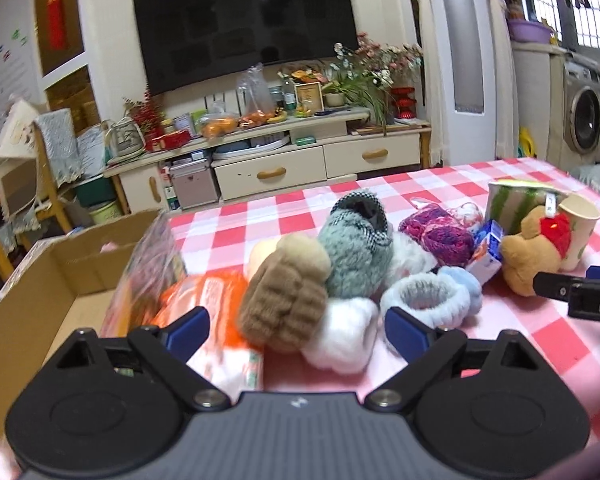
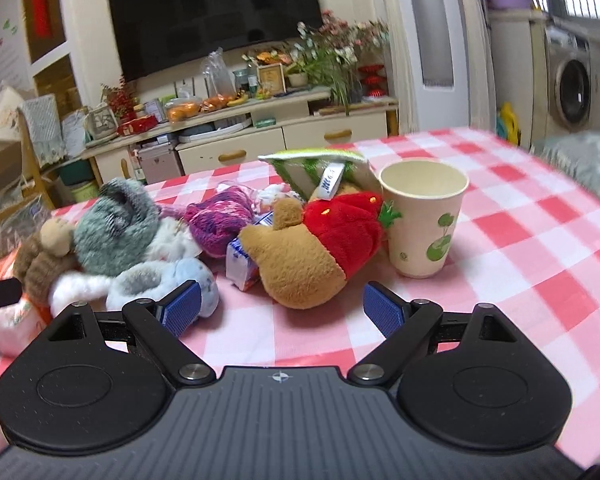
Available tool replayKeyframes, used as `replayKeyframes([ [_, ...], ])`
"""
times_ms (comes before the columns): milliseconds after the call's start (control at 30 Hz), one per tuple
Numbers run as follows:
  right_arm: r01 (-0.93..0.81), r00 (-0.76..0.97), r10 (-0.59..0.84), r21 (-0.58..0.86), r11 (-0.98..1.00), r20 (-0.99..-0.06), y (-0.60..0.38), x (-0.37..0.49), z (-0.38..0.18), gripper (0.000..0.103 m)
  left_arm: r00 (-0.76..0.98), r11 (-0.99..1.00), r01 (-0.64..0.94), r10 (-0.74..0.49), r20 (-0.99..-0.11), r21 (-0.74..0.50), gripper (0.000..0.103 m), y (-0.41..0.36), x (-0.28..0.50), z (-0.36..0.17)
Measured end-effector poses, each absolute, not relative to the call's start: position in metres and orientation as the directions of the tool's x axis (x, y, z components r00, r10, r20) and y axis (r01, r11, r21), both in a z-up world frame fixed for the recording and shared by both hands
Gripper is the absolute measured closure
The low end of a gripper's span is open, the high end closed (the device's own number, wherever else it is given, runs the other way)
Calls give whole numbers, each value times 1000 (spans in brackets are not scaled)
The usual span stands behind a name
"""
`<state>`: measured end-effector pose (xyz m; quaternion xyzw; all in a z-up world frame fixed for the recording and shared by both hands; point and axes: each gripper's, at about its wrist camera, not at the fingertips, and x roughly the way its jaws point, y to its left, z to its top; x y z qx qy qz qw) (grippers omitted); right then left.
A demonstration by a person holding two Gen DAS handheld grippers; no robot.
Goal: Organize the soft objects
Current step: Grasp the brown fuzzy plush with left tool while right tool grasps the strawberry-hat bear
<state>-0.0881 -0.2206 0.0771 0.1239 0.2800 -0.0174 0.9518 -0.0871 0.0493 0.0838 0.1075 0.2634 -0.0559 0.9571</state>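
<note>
Two containers show here. One is a cardboard box [image 1: 60, 280] at the left edge of the table, open at the top; only something small and pink shows deep inside it, too blurred to name. The other is a paper cup [image 2: 422, 222] with green prints, standing upright on the checked tablecloth [image 2: 520, 248], its mouth open upward and nothing visible inside.

The soft objects lie in a loose row across the cloth. From the left: a brown ribbed plush [image 1: 286, 292] leaning on a white fluffy piece [image 1: 342, 334], with its long axis running away from the camera; a grey-green fuzzy slipper [image 1: 356, 244] whose opening points up and away; a light blue scrunchie [image 1: 432, 298] lying with its hole toward the left wrist camera; a purple knitted ball [image 1: 438, 232]; and a tan bear with a red strawberry hat [image 2: 312, 248] — it lies on its side, touching the cup. A small blue-and-white carton [image 2: 242, 264] sits just beside the bear, and a green-striped pouch [image 2: 320, 170] stands behind.

The left gripper [image 1: 296, 326] has its fingers spread wide, around the brown plush and the white piece but not pressing them. The right gripper [image 2: 282, 308] is also spread apart, holding nothing — the bear is just beyond its tips.
</note>
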Motion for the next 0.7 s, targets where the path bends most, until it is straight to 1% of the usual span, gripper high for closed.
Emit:
replayKeyframes([
  [233,160,835,24,285,945,-550,-225,-78,72,0,846,967,177,-56,-531,180,12,45,-53,79],
  [333,184,829,44,346,920,-557,-227,-73,69,0,838,968,182,-62,-542,171,13,46,-43,79],
  [433,203,821,68,401,893,-567,-228,-72,64,0,824,969,189,-68,-563,160,16,47,-35,78],
  [567,225,818,83,451,864,-569,-227,-71,62,0,803,969,190,-61,-593,157,27,48,-26,74],
  [700,231,812,84,450,863,-578,-220,-73,60,0,764,974,198,-85,-640,107,39,50,-17,68],
])
